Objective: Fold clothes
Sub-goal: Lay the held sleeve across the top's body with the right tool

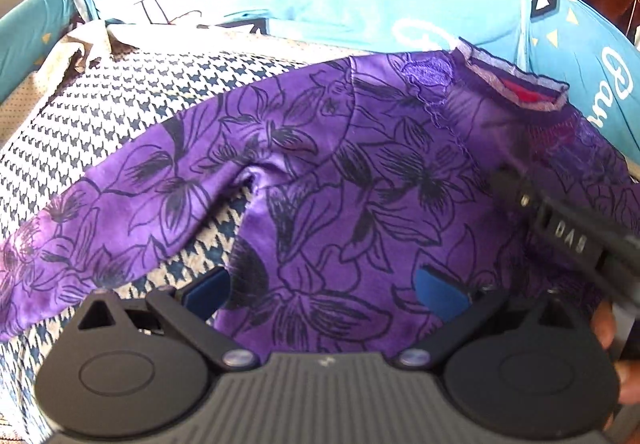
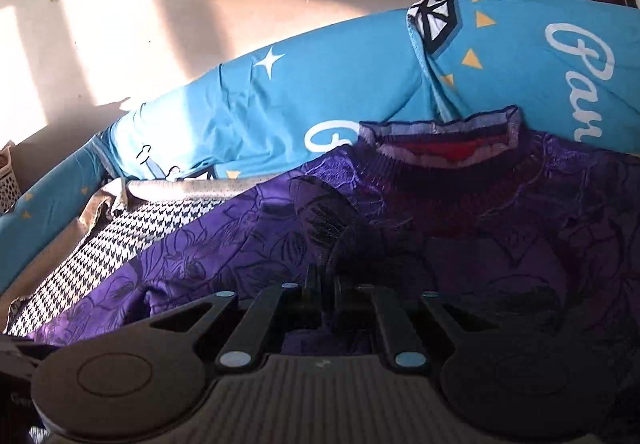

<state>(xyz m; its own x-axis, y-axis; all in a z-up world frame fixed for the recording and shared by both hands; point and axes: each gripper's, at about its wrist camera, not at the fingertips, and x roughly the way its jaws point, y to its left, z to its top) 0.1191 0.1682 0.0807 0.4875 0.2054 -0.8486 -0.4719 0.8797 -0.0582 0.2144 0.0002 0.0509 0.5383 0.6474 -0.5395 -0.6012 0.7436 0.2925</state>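
Fingers, left gripper (image 1: 324,290): spread wide, blue pads (image 1: 434,288) apart with purple cloth showing between them; nothing pinched, tips low over the fabric near the underarm.
Fingers, right gripper (image 2: 326,284): drawn together, almost no gap; a dark pucker of cloth rises right at the tips, so by my judgement they pinch the purple top, though shadow hides the contact itself.
Right gripper in the left view (image 1: 560,228): blurred black body coming in over the garment's right side, below the collar.
Purple floral top (image 1: 360,172): spread face up on the bed, body in the near middle, one sleeve (image 1: 100,236) running out to the left, wrinkled at the underarm.
Handling, judged: thin knit, light, limp and a little slick; it will sag and bunch when lifted, and a single layer may slip from a shallow pinch.
Where to hold, judged: at seams and edges, meaning shoulder seam, sleeve cuff or hem, where the cloth is doubled and firmer.
Collar (image 2: 444,142): ribbed band with red showing inside, thicker than the body, at the far end of the top.
Houndstooth blanket (image 1: 120,104): under the top, left side.
Blue printed bedding (image 2: 280,104): beyond the collar, along the far edge.
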